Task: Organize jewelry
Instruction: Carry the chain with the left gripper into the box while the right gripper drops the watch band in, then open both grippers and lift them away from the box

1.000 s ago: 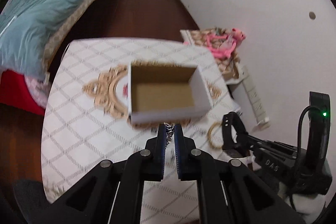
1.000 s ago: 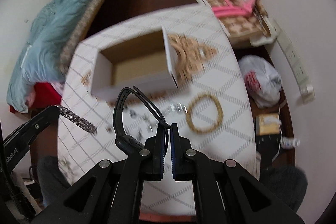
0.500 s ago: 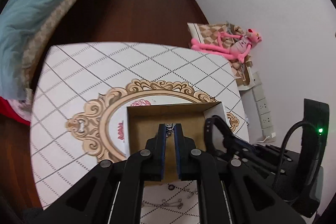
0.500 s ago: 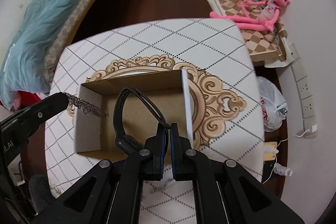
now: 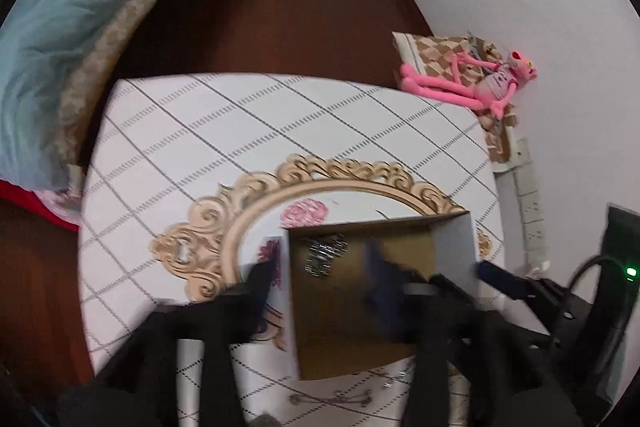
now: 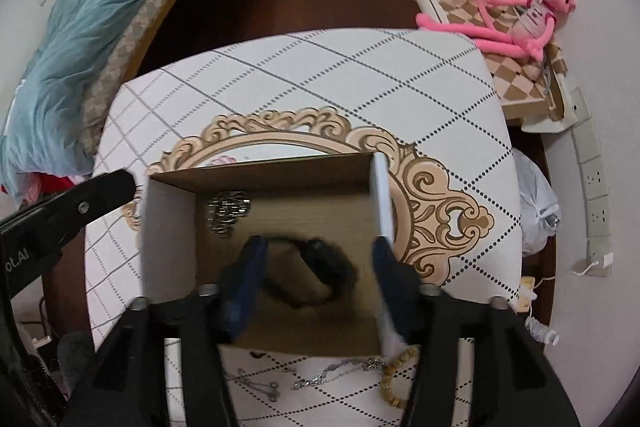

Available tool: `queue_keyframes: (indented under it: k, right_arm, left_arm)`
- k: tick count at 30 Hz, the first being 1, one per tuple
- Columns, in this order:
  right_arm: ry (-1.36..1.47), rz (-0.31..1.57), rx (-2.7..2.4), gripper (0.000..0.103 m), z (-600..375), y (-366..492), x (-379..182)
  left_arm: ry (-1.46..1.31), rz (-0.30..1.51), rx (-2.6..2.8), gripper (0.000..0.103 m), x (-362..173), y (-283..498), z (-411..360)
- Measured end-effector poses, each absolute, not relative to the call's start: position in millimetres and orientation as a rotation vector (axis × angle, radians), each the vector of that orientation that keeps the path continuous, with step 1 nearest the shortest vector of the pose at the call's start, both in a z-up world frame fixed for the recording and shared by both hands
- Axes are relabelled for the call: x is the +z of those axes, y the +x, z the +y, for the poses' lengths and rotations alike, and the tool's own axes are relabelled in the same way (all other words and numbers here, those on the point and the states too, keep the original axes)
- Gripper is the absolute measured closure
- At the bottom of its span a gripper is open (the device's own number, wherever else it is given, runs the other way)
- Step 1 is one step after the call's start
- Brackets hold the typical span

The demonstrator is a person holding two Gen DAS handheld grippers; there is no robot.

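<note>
1. Both claws have just been sprung wide: the left gripper point(image 5: 324, 281) and right gripper point(image 6: 316, 267) are now seen empty, where pinched loads were carried half a second ago.
2. The silver chain point(image 6: 227, 211) is dropped in the far-left corner of the cardboard box point(image 6: 168, 227); the black watch point(image 6: 320, 271) is lying mid-floor.
3. Two pieces are judged sorted; a thin necklace point(image 6: 340, 373) and a bead bracelet point(image 6: 394, 383) are left on the patterned table point(image 6: 320, 75).
4. Beyond, a pink plush toy point(image 6: 516, 23) and blue bedding point(image 6: 92, 27) are noted.
</note>
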State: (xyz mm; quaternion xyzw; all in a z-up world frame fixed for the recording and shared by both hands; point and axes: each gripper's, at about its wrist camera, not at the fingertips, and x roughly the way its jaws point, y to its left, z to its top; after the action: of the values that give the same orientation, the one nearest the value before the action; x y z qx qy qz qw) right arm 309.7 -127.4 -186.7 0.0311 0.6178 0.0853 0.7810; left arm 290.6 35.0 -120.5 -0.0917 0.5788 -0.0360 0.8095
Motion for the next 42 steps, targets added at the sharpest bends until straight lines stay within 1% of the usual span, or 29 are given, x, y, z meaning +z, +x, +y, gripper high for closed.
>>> queue_keyframes:
  k: [1, 2, 4, 5, 6, 8, 11, 16, 22, 27, 36, 42]
  right_arm:
    - [0.054, 1.323, 0.177, 0.019, -126.3, 306.9, -182.0]
    - [0.038, 1.309, 0.172, 0.012, -124.9, 303.6, -177.2]
    - [0.017, 1.287, 0.164, 0.012, -123.5, 297.1, -169.4]
    - [-0.006, 1.274, 0.152, 0.011, -122.7, 292.6, -165.7]
    - [-0.028, 1.264, 0.137, 0.007, -122.6, 289.3, -163.1]
    - [-0.063, 1.238, 0.103, 0.002, -124.2, 280.6, -159.7]
    - [-0.097, 1.220, 0.071, 0.002, -126.7, 271.7, -162.3]
    - [-0.090, 1.239, 0.070, 0.002, -131.0, 257.4, -171.7]
    - [-0.075, 1.213, 0.066, 0.002, -133.7, 238.7, -163.3]
    - [-0.081, 1.168, 0.065, 0.002, -135.5, 220.7, -141.9]
    - [-0.073, 1.073, 0.067, 0.002, -139.2, 184.4, -91.5]
    - [-0.059, 1.023, 0.077, 0.002, -140.4, 165.3, -65.0]
  left_arm:
    - [-0.192, 1.217, -0.060, 0.026, -116.4, 288.2, 37.7]
    - [-0.185, 1.193, -0.049, 0.026, -111.7, 284.7, 40.9]
    - [-0.148, 1.159, -0.002, 0.025, -106.0, 278.4, 46.5]
    - [-0.132, 1.145, 0.016, 0.022, -104.4, 274.7, 48.5]
    - [-0.114, 1.126, 0.036, 0.012, -103.1, 269.1, 51.0]
    - [-0.096, 1.101, 0.059, 0.000, -103.0, 260.1, 53.8]
    - [-0.069, 1.081, 0.100, 0.000, -108.0, 243.9, 55.6]
    - [-0.069, 1.120, 0.120, 0.000, -121.5, 225.4, 52.3]
    - [-0.084, 1.119, 0.128, 0.000, -119.7, 205.1, 51.5]
    - [-0.061, 1.079, 0.135, 0.000, -103.9, 188.1, 47.5]
    - [-0.049, 0.983, 0.132, 0.000, -59.0, 149.2, 46.6]
    - [-0.076, 0.965, 0.125, 0.000, -41.1, 131.8, 48.5]
